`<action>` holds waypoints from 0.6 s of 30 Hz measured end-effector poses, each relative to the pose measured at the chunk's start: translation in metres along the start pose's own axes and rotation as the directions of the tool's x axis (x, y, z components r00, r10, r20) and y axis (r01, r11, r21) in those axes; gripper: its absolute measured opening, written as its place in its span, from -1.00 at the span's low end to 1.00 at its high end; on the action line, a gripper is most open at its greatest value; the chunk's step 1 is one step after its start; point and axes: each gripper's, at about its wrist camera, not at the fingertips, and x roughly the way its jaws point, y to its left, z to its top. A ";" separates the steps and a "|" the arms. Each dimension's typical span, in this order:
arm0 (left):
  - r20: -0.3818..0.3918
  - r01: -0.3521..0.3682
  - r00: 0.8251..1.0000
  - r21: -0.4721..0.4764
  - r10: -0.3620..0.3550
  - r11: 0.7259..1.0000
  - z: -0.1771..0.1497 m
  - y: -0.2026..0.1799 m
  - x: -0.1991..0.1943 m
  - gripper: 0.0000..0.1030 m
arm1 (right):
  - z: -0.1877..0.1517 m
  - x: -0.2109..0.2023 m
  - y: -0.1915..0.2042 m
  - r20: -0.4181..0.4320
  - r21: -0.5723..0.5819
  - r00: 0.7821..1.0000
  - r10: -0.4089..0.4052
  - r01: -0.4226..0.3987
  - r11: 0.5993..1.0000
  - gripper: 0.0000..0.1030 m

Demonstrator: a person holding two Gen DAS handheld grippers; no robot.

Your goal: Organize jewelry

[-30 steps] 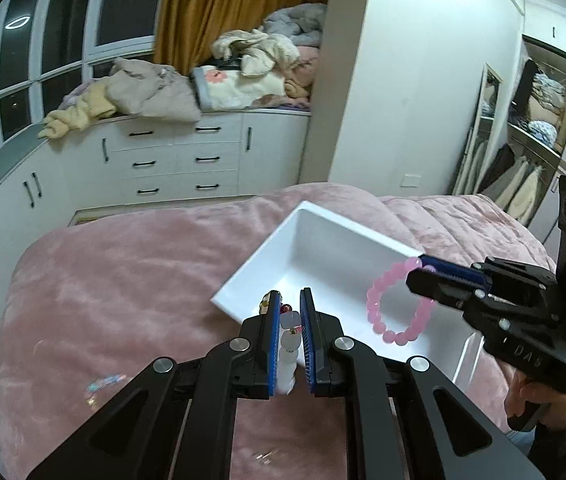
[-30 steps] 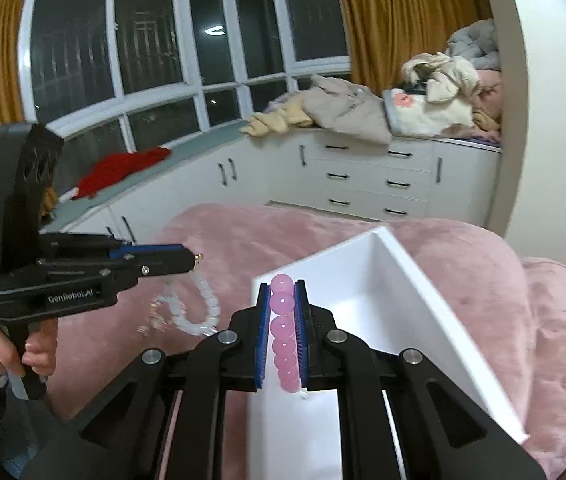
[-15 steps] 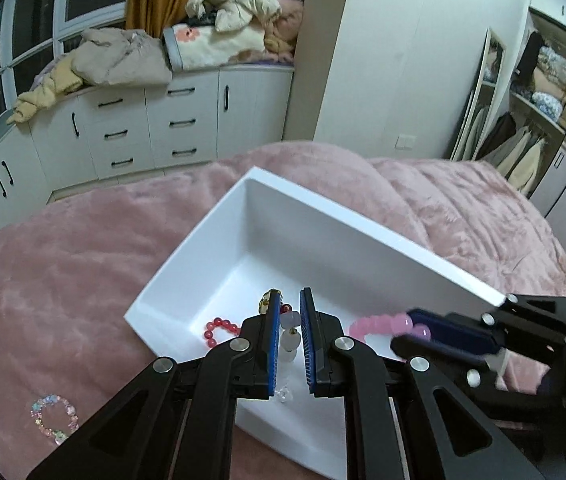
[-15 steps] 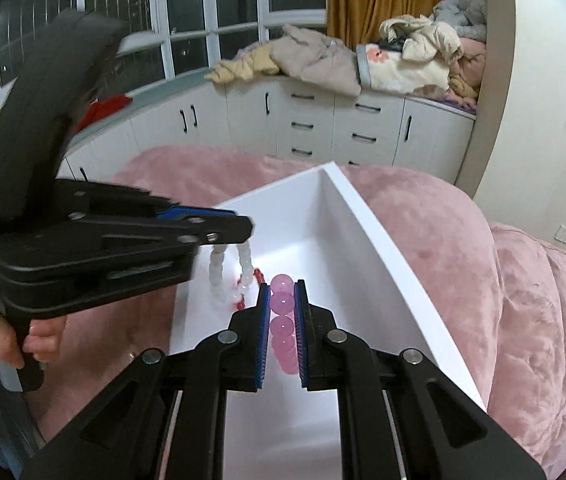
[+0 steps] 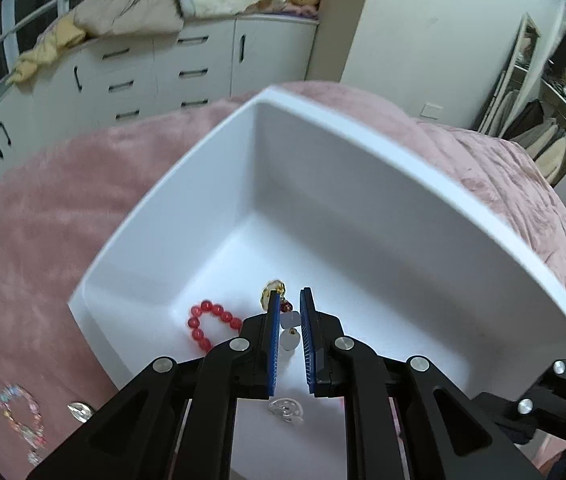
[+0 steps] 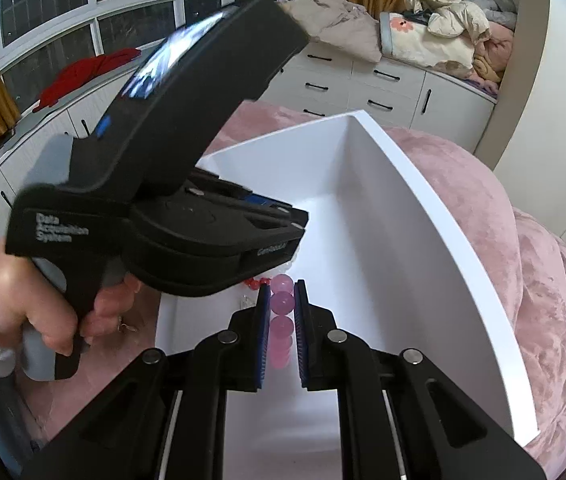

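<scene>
Red bracelet [image 5: 210, 323] — in white bin [image 5: 363, 184]

left gripper [image 5: 288, 320] fingers pinch a white bead bracelet [image 5: 289, 334] over the white tray [image 5: 423, 184]

You are in a bedroom at home: a soft pink blanket [image 5: 63, 232] covers the bed, white drawers [image 5: 155, 76] stand far off, clothes [image 6: 435, 36] piled on top.
</scene>
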 end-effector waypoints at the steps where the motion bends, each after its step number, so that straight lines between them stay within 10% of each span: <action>1: -0.007 0.000 1.000 -0.012 0.000 1.000 -0.001 0.002 0.003 -0.70 | -0.001 0.003 0.000 -0.009 -0.002 1.000 -0.002 0.002 1.000 -0.76; 8: -0.028 0.024 0.999 -0.041 -0.025 0.999 -0.003 0.009 0.014 -0.63 | 0.000 0.006 0.002 -0.028 -0.015 1.000 -0.004 0.004 1.000 -0.71; 18: 0.038 0.025 0.999 -0.042 -0.023 0.999 0.001 0.022 -0.010 -0.15 | 0.000 0.005 0.012 -0.032 -0.057 0.999 -0.010 0.008 0.998 -0.04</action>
